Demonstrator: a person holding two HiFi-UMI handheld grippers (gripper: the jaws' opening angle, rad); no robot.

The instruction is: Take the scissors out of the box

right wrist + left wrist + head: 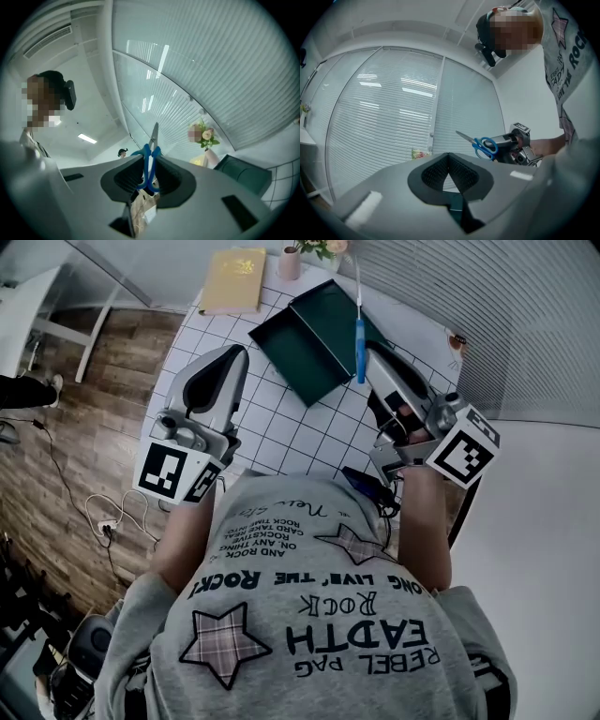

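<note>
My right gripper (374, 358) is shut on the blue handles of the scissors (360, 341), held in the air over the table. Their closed blades point away from me, past the open dark green box (302, 345). In the right gripper view the scissors (150, 157) stand upright between the pads of my right gripper (149, 164), blades up, with a brown paper tag hanging below the handles. My left gripper (233, 356) hovers at the table's left edge, shut with nothing in it. From the left gripper view its pads (436, 171) meet at the tip, and the scissors (483, 146) show at the right.
A white tablecloth with a grid (281, 427) covers the table. At its far edge lie a yellow book (234, 279) and a small pink vase with flowers (291, 261). Blinds run along the wall on the right. Wooden floor with cables lies to the left.
</note>
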